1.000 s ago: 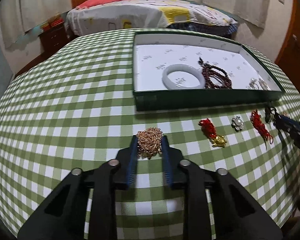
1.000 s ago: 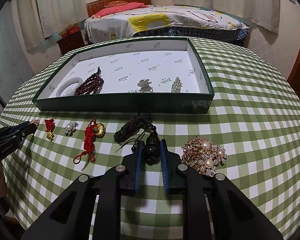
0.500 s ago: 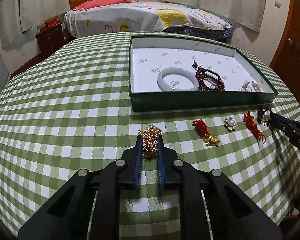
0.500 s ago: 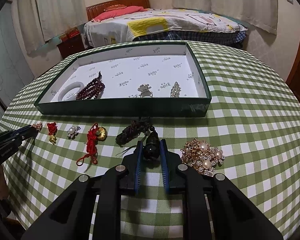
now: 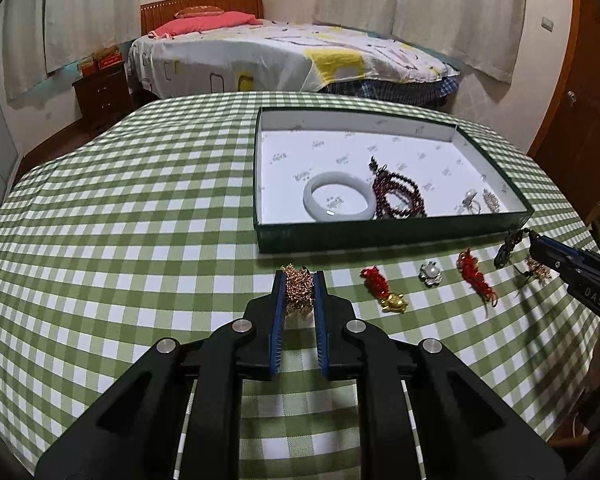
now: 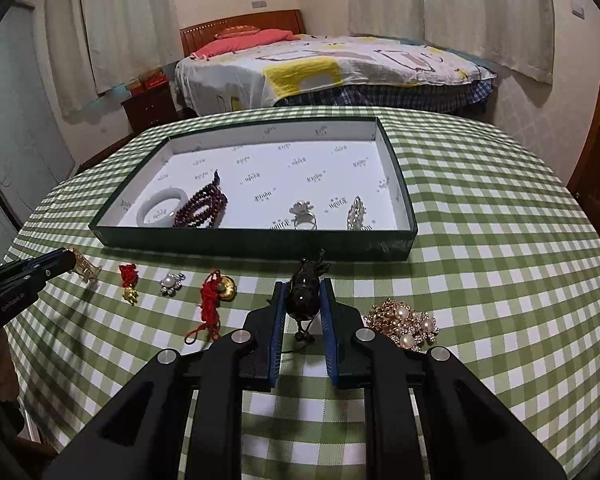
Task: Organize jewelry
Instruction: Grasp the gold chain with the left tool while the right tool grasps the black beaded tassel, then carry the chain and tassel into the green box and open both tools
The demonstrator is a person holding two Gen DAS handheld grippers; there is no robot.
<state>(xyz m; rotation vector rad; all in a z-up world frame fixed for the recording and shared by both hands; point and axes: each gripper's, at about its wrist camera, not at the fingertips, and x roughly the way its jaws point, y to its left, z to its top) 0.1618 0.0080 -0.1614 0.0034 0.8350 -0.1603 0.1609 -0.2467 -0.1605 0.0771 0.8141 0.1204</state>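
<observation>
My left gripper [image 5: 299, 280] is shut on a bunched gold chain [image 5: 298, 290], held just above the checked cloth in front of the green tray [image 5: 392, 234]. My right gripper [image 6: 303, 288] is shut on a dark bead pendant [image 6: 303, 298] whose cord hangs below. In the tray lie a white bangle [image 5: 338, 201], dark red beads [image 5: 400, 194], a ring [image 6: 303, 216] and a small silver piece [image 6: 356, 213]. On the cloth rest a red knot with a gold charm [image 5: 384, 290], a pearl brooch [image 5: 431, 273], a red tassel [image 5: 476, 278] and a gold pearl brooch [image 6: 404, 322].
The round table [image 5: 100, 220] wears a green checked cloth and drops away at the near and side edges. A bed [image 5: 284, 60] and a dark nightstand [image 5: 100, 92] stand beyond it. A wooden door [image 5: 580, 100] is at the right.
The left jaws closed tight on the gold chain and lifted it off the cloth. Both grippers rose, and the right one raised the dark pendant with its cord.
</observation>
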